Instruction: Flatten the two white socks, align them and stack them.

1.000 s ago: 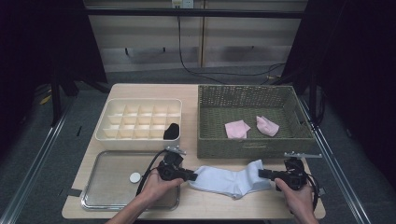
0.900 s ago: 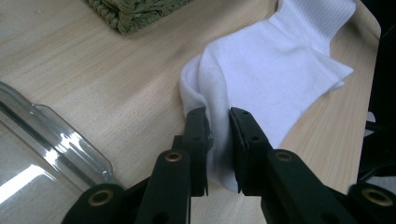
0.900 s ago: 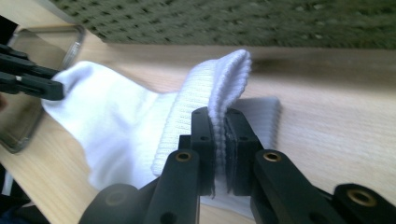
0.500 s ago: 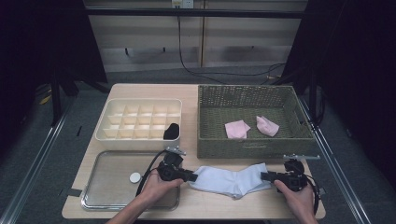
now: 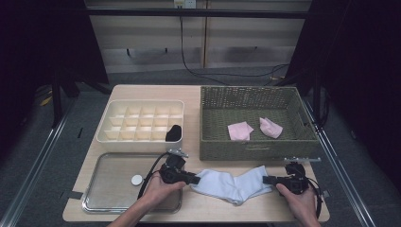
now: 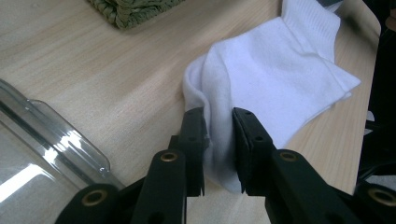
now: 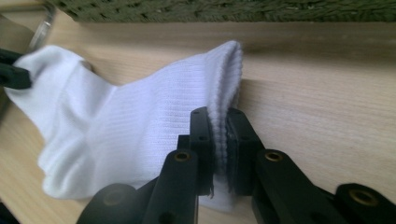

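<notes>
Working on pale wooden table (image 5: 194, 97), high view as clock face.

Seeing olive woven rectangular basket (image 5: 250, 147) at 1 o'clock, holding two folded pink socks (image 5: 239, 130) (image 5: 270, 127); reading it as the source bin, parked within reach.

Seeing cream plastic compartment organiser (image 5: 108, 136) at 10 o'clock, with a dark rolled item (image 5: 173, 133) sitting in its near-right cell; probably the destination for finished pieces.

Seeing shallow clear rectangular tray (image 5: 94, 189) at 8 o'clock, carrying a small white round disc (image 5: 137, 179).

Handling white ribbed fabric sock (image 5: 231, 185), lying flat on the table at 6 o'clock, just in front of the basket, stretched between both tools.

Pinching with left gripper (image 6: 219, 116), clamped on the toe end at the sock's 9 o'clock, fabric bunching between the jaws.

Pinching with right gripper (image 7: 218, 114), having just been closing, now clamped on the ribbed cuff at the sock's 3 o'clock, cuff sandwiched between the jaws.

Gripping opposite ends, likely for keeping the sock taut and flat ahead of folding or rolling. Judging the fold itself as not yet started.
</notes>
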Tool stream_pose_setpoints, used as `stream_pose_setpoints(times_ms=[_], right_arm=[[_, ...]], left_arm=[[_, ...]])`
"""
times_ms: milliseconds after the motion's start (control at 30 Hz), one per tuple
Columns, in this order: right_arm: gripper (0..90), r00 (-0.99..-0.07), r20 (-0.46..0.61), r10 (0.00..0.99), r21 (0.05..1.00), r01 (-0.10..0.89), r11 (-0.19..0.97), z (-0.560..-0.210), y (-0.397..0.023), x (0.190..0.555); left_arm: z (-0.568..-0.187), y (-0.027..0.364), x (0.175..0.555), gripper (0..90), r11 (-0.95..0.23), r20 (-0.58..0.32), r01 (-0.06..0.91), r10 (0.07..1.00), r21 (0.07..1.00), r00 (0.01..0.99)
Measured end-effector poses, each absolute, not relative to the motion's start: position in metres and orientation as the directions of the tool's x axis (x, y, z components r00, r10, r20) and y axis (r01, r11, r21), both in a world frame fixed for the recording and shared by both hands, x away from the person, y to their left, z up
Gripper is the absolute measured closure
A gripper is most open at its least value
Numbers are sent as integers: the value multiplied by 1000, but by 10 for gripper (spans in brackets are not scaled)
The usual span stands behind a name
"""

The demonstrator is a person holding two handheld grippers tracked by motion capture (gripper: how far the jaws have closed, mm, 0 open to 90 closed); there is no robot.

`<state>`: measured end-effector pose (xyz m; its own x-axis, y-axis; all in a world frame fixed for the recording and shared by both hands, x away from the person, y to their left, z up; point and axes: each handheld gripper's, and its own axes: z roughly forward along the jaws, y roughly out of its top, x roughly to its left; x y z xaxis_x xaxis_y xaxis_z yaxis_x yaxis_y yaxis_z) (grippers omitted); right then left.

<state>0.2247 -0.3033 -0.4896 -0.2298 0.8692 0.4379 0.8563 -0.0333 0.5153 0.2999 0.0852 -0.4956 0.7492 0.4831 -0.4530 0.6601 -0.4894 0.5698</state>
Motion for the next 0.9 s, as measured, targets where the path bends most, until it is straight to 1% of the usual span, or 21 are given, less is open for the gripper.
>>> stream_pose_setpoints(times_ms=[167,300,467,533,567,633,700,767,900], right_arm=[[838,-249,497,832,548,833,-78,-480,-307,222],[838,-257,488,834,572,816,-83,-471,-311,218],[838,-264,477,838,597,797,-89,-457,-318,216],[838,-267,478,837,605,791,-93,-451,-321,214],[838,-268,480,835,608,788,-96,-449,-322,213],[838,-276,481,832,613,785,-94,-448,-321,212],[838,-283,479,831,616,782,-89,-448,-318,212],[838,-291,478,829,614,785,-79,-447,-315,213],[838,-299,482,824,615,785,-76,-446,-310,215]], left_arm=[[-496,85,299,718,-491,-455,660,481,568,749],[-496,83,298,672,-485,-470,665,472,568,746],[-497,79,294,726,-495,-498,667,444,557,745],[-495,76,293,729,-503,-491,657,437,561,754],[-493,75,293,719,-496,-491,659,439,566,752],[-485,73,294,669,-490,-465,639,440,593,768],[-475,73,295,652,-462,-464,635,437,619,771],[-469,69,293,658,-470,-450,616,425,632,786],[-468,50,285,708,-489,-456,590,375,642,807]])
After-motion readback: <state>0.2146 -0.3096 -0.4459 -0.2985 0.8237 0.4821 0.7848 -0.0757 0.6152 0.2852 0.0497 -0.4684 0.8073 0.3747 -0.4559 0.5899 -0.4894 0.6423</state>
